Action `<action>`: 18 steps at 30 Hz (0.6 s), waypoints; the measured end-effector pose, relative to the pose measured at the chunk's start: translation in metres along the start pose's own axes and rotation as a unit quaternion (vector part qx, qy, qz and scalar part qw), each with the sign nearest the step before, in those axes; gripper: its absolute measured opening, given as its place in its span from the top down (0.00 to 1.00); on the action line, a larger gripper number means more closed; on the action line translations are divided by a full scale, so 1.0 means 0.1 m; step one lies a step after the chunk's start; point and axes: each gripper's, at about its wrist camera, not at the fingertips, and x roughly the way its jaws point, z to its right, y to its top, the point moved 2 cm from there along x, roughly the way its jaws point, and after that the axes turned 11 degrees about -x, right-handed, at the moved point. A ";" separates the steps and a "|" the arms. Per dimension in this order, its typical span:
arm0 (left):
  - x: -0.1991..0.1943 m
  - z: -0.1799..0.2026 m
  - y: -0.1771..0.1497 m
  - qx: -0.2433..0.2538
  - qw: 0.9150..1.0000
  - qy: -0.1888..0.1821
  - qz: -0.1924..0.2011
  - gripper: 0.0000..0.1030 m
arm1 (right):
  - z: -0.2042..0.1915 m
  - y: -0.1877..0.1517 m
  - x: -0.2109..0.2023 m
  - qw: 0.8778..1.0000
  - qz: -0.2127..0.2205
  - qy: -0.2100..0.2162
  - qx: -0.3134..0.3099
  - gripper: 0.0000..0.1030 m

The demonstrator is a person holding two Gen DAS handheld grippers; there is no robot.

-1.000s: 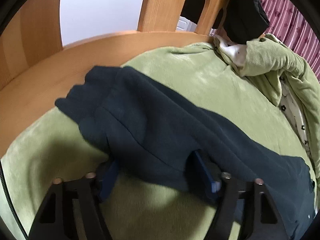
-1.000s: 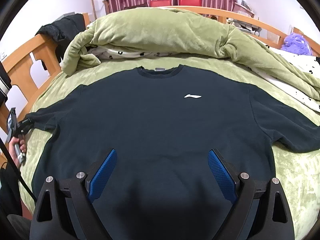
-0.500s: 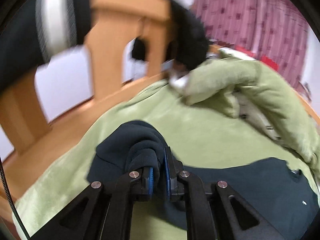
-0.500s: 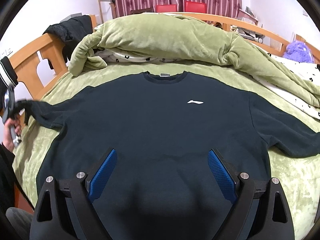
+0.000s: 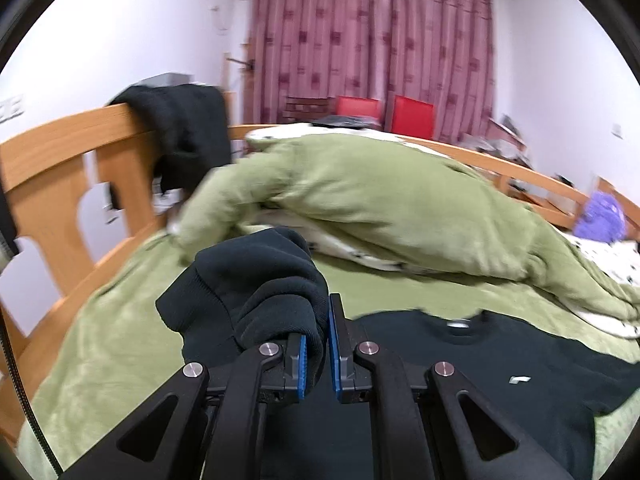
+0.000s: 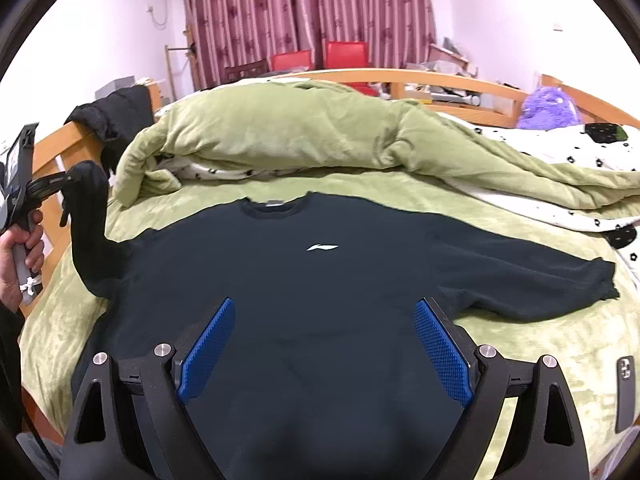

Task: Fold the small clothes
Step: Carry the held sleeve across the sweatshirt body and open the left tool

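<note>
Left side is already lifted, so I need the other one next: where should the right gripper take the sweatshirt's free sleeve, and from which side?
Take the free sleeve at its cuff, likely coming from the sweatshirt's outer side. The sleeve lies flat and outstretched on the green blanket, its cuff edge exposed. The right gripper is open over the hem; the left gripper is clamped on the other sleeve.

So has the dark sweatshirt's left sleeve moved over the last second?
Yes. The left tongs have lifted the dark sweatshirt's sleeve cuff off the green bedspread, up level with the wooden bed rail.
</note>
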 end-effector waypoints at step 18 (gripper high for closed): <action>0.27 1.71 -1.47 0.109 0.984 -0.062 -0.130 0.91 | 0.73 -0.26 -0.43 0.998 0.029 -0.023 0.050 0.12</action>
